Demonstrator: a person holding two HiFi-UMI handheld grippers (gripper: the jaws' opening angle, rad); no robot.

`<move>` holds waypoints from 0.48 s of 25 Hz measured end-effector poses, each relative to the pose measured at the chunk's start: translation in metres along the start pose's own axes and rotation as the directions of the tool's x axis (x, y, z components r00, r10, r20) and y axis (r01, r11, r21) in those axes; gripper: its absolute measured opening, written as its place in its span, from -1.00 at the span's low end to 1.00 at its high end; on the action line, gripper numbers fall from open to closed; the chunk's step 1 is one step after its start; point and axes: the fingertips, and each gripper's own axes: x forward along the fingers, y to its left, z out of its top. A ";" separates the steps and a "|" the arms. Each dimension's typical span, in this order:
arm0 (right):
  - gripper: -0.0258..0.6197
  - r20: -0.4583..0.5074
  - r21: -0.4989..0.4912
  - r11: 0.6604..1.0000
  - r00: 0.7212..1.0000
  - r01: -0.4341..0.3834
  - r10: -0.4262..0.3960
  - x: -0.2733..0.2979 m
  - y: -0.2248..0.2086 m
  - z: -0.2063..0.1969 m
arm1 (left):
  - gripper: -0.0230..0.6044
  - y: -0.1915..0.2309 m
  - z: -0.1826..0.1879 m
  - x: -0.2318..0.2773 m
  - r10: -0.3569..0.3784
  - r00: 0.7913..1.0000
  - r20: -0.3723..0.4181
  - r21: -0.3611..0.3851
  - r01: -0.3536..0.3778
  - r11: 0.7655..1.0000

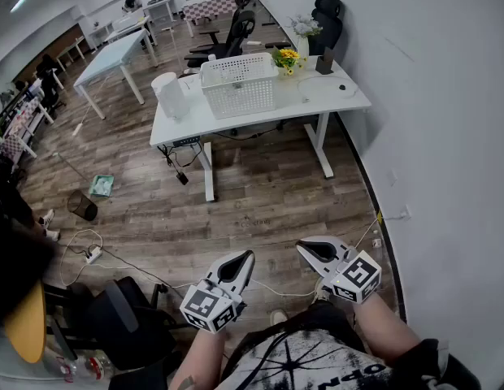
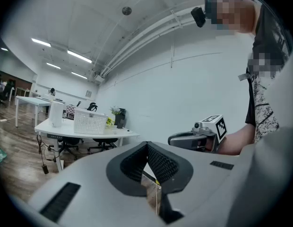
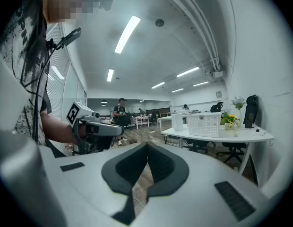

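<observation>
Two grippers hang low over the wooden floor (image 1: 260, 193) in the head view. The left gripper (image 1: 245, 259) and right gripper (image 1: 306, 249) are side by side but apart, with a thin white cable (image 1: 272, 287) on the boards beneath them. The white desk (image 1: 317, 100) with its basket (image 1: 240, 88) stands well apart.

Left gripper view: its jaws meet at the tips, nothing between them.

Right gripper view: its jaws are likewise pressed together, gripping nothing.

Cut off by the bottom edge, left of the left tool (image 1: 247, 257): dark chair (image 1: 122, 325). Far ahead, too small to identify: dark object (image 1: 324, 60) on the surface (image 1: 337, 97).
</observation>
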 end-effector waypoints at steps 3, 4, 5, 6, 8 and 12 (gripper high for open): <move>-0.85 -0.002 -0.007 1.000 1.000 -0.005 0.005 -0.001 0.004 -0.001 | -0.90 -0.002 -0.001 -0.002 0.001 1.000 0.001 -0.001 -0.001 1.000; -0.85 -0.003 -0.009 1.000 1.000 -0.006 0.006 -0.001 0.005 -0.001 | -0.90 -0.002 -0.002 -0.003 0.002 1.000 0.002 -0.002 -0.002 1.000; -0.85 -0.005 -0.011 1.000 1.000 -0.007 0.007 -0.001 0.006 -0.001 | -0.90 -0.002 -0.002 -0.003 0.003 1.000 0.003 -0.004 -0.003 1.000; -0.85 -0.007 -0.013 1.000 1.000 -0.007 0.007 -0.001 0.007 -0.002 | -0.90 -0.002 -0.002 -0.004 0.004 1.000 0.004 -0.007 -0.004 1.000; -0.85 -0.010 -0.016 1.000 1.000 -0.007 0.007 0.000 0.008 -0.003 | -0.90 -0.002 -0.002 -0.004 0.005 1.000 0.008 -0.010 -0.005 1.000; -0.85 0.009 -0.009 1.000 1.000 -0.015 0.015 -0.001 0.011 0.001 | -0.90 -0.001 -0.003 -0.006 0.005 1.000 0.012 -0.009 -0.005 1.000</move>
